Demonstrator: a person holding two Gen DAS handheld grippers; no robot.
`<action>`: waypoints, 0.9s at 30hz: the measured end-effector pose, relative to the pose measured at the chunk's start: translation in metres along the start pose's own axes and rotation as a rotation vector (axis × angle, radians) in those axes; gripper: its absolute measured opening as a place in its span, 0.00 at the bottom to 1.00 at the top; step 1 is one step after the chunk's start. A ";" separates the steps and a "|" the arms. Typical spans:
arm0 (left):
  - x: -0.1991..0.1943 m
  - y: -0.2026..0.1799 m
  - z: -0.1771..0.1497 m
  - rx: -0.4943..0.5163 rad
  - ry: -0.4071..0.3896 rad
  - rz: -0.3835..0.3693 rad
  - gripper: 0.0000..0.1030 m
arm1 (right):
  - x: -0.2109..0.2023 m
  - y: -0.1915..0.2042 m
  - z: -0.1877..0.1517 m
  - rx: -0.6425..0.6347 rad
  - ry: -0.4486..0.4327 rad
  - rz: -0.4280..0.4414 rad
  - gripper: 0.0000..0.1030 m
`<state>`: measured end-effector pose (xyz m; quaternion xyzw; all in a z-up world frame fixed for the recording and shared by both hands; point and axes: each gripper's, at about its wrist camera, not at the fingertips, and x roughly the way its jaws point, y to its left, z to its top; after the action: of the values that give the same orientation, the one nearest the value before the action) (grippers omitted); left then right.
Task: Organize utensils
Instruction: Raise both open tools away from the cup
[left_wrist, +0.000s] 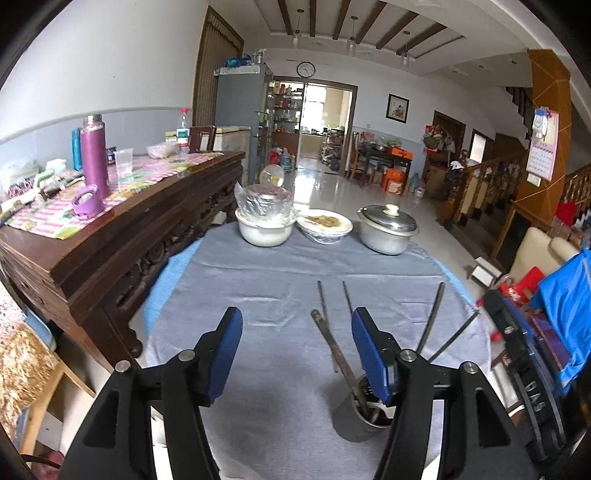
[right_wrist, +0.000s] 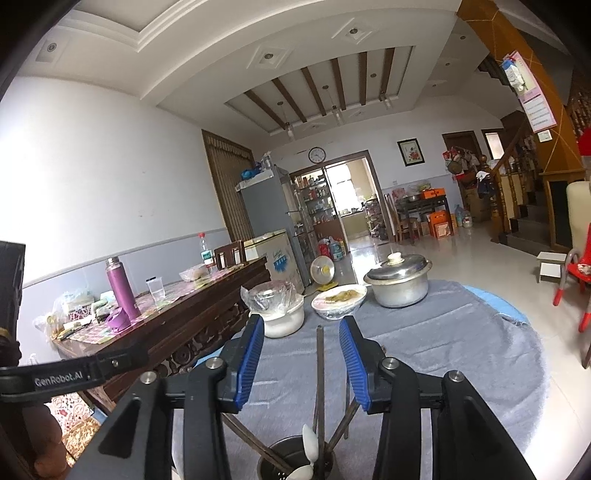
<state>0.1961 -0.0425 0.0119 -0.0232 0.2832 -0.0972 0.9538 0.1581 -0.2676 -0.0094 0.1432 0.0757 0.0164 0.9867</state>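
Note:
A metal utensil holder (left_wrist: 360, 417) stands on the grey cloth, below my left gripper's right finger. Several dark chopsticks (left_wrist: 332, 343) stick out of it and fan outward. My left gripper (left_wrist: 297, 323) is open and empty, above and left of the holder. In the right wrist view the holder (right_wrist: 295, 459) sits at the bottom edge with chopsticks (right_wrist: 319, 373) and a white spoon (right_wrist: 309, 448) in it. My right gripper (right_wrist: 302, 338) is open and empty; one chopstick rises between its fingers without touching them.
A white bowl (left_wrist: 265, 229) with a bagged lid, a covered plate of food (left_wrist: 325, 226) and a lidded metal pot (left_wrist: 388, 229) stand at the far side of the table (left_wrist: 258, 288). A cluttered dark wooden sideboard (left_wrist: 122, 229) runs along the left.

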 end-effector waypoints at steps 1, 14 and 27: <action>0.000 0.000 0.000 0.005 -0.002 0.010 0.63 | -0.001 -0.001 0.001 0.001 -0.006 -0.003 0.44; 0.003 0.000 -0.003 0.042 -0.007 0.097 0.66 | -0.014 -0.042 0.016 0.100 -0.070 -0.107 0.48; 0.008 0.006 -0.003 0.047 -0.002 0.136 0.70 | -0.012 -0.075 0.015 0.173 -0.041 -0.177 0.49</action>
<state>0.2023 -0.0380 0.0042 0.0187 0.2810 -0.0387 0.9588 0.1493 -0.3439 -0.0147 0.2208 0.0690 -0.0802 0.9696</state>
